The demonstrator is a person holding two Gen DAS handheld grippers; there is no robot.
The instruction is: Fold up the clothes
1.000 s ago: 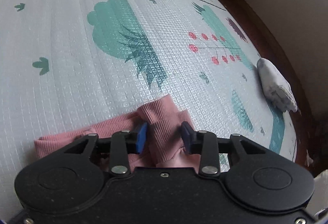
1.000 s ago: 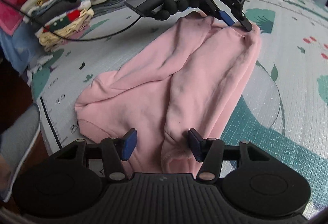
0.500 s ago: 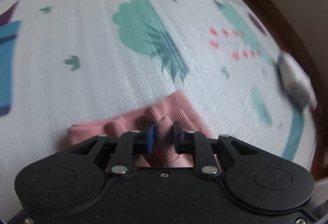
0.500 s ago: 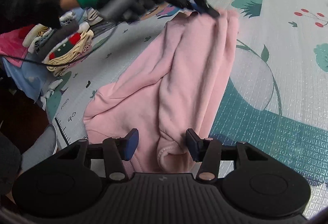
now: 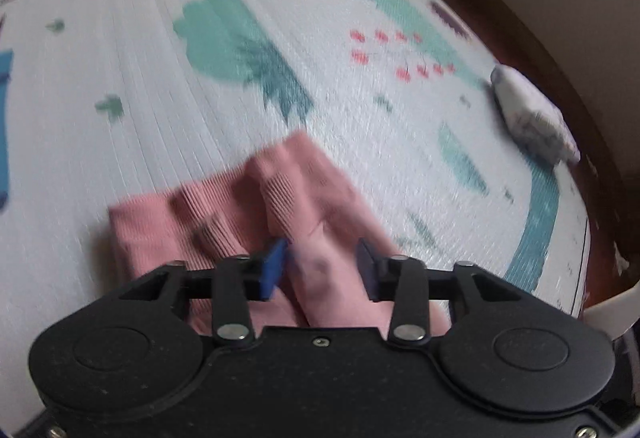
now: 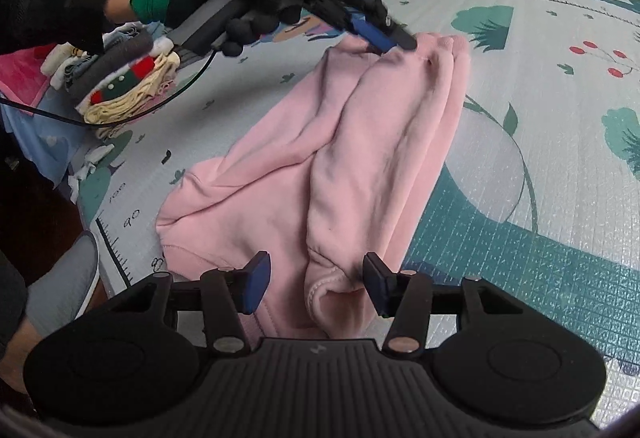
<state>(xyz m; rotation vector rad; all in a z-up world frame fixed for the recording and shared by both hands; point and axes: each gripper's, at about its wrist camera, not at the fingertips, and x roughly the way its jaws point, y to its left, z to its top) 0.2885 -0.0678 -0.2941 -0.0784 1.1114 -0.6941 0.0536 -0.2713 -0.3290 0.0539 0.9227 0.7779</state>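
Two hand-held grippers work one pink garment (image 6: 344, 157), which lies lengthwise on the play mat (image 6: 540, 109) on the floor. The left hand-held gripper (image 6: 390, 39), carried by a black-gloved hand (image 6: 244, 1), is at the garment's far ribbed end; its own camera shows a ridge of pink cloth between the blue pads (image 5: 272, 270), and the jaws are closing on it. That view is blurred, so I cannot say the pads already press. The right hand-held gripper (image 6: 316, 288) is at the near end, its jaws spread about halfway, with a cuff-like opening (image 6: 332, 294) between them and the pads apart from the cloth. A pile of other clothes (image 6: 120, 85) sits at the mat's far left edge, and a pale bundle (image 5: 532, 113) near another edge.

The step in hand looks like taking hold of both ends before a fold. Next, the right jaws would need to close on the near cuff, then both ends lift together so the fabric doubles over evenly, without dragging or twisting
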